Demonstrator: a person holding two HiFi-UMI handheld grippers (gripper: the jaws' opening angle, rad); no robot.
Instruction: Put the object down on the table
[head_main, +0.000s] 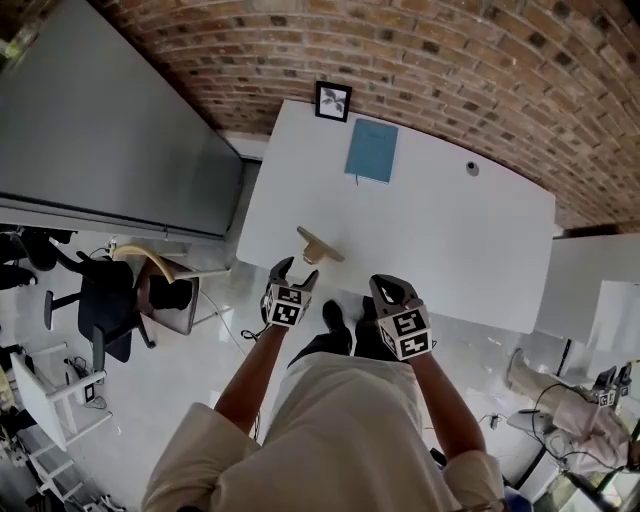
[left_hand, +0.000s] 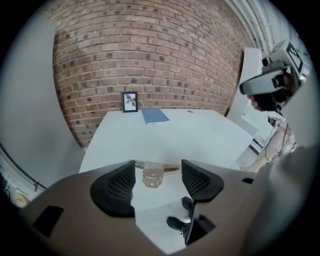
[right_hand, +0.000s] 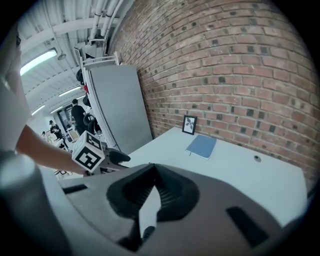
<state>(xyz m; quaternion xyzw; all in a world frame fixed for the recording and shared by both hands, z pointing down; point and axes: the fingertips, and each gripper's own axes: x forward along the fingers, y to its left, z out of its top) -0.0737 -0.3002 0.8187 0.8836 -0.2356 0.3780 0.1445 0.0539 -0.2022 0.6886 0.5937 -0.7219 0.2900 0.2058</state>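
The left hand-held gripper (left_hand: 158, 169) has its jaws wide apart with nothing pressed between the pads. Its own view looks through the gap at the wooden object (left_hand: 152, 175), which sits farther out on the surface (head_main: 430, 230) and not in the grip. The right hand-held gripper (right_hand: 153, 172) has its jaws closed tip to tip and is empty. In the head view both hang over the person's side of the surface, the left one close to the object and the right one off to the side of it.

The object, a flat slat on a short round base, rests on the surface free of both grippers, so the task looks done or nearly so. It stands near the person's edge of the surface, with the slat reaching out past the base on both sides.

That position is the main risk. The open left jaws are lined up with the object and close to it, so dipping or pushing forward could catch an end of the slat. The piece might then tip, or slide toward the edge and fall to the floor. Whether the slat is fixed to the base cannot be told. If it is loose, a light touch could knock it off. The right gripper poses less danger unless it swings across toward the left.

The blue notebook (head_main: 371, 150) and the picture frame (head_main: 333, 101) lie well apart from all this, on the far side by the brick wall (head_main: 450, 60).
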